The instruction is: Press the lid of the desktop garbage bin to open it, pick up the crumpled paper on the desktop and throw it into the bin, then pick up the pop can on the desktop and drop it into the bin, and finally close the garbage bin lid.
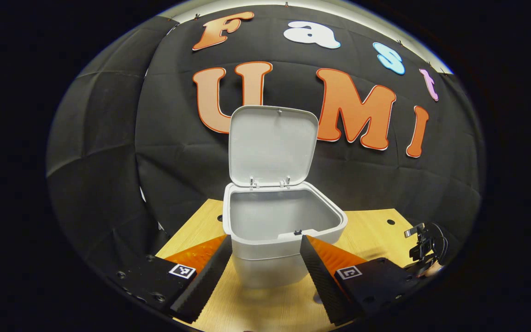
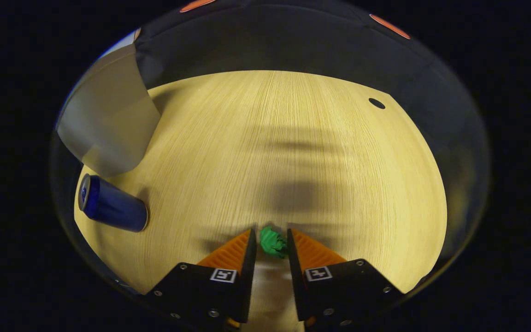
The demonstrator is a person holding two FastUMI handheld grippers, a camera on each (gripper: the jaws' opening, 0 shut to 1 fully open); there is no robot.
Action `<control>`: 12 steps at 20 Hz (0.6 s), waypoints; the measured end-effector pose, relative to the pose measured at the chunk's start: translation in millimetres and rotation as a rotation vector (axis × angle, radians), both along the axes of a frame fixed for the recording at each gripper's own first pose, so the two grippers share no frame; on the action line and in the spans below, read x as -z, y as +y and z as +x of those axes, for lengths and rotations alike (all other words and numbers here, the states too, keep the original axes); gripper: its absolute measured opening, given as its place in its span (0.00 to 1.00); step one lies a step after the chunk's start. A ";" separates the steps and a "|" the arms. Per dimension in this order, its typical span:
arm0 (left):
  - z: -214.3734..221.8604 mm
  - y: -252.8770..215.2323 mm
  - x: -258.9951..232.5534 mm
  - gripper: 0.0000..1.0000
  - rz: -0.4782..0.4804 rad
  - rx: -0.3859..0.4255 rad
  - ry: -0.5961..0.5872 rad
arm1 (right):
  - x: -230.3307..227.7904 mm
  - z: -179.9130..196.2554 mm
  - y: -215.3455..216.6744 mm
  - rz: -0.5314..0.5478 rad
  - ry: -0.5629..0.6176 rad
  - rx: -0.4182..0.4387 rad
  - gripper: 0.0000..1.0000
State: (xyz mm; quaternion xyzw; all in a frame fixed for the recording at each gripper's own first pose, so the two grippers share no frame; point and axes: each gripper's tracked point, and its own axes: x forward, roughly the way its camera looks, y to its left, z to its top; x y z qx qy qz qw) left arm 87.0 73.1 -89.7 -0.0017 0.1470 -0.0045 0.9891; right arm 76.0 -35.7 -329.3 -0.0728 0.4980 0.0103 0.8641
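The white desktop bin [image 1: 284, 251] stands on the wooden table with its lid [image 1: 272, 145] swung upright and its inside bare. My left gripper [image 1: 265, 240] is open, its fingertips flanking the bin's front wall just below the rim. In the right gripper view, a small green crumpled paper [image 2: 272, 242] sits between the fingertips of my right gripper [image 2: 272, 244], which is shut on it above the tabletop. A blue pop can [image 2: 113, 206] lies on its side at the left, near the bin's wall [image 2: 109, 120]. The right gripper [image 1: 424, 244] appears low at the far right of the left gripper view.
The wooden table [image 2: 293, 138] has a small dark hole [image 2: 376, 103] near its far right corner and another [image 1: 391, 222] behind the bin. Black cloth walls close off the back and sides.
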 end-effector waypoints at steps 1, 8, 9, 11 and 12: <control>-0.5 1.8 -0.5 0.95 0.000 -0.001 0.001 | -3.9 -0.5 0.7 0.000 0.015 -0.008 0.29; -9.3 5.9 1.3 0.95 -0.008 -0.010 0.008 | -66.8 20.5 1.8 0.050 -0.009 0.007 0.05; -10.5 6.2 -1.2 0.95 -0.003 -0.009 0.006 | -84.6 27.2 0.7 0.056 -0.031 0.007 0.05; -14.4 5.4 -4.1 0.95 0.001 -0.005 0.002 | -127.1 40.1 -1.0 0.072 -0.070 0.007 0.05; -16.9 3.7 -3.4 0.95 -0.001 0.000 -0.001 | -151.2 46.8 -0.8 0.083 -0.091 0.006 0.05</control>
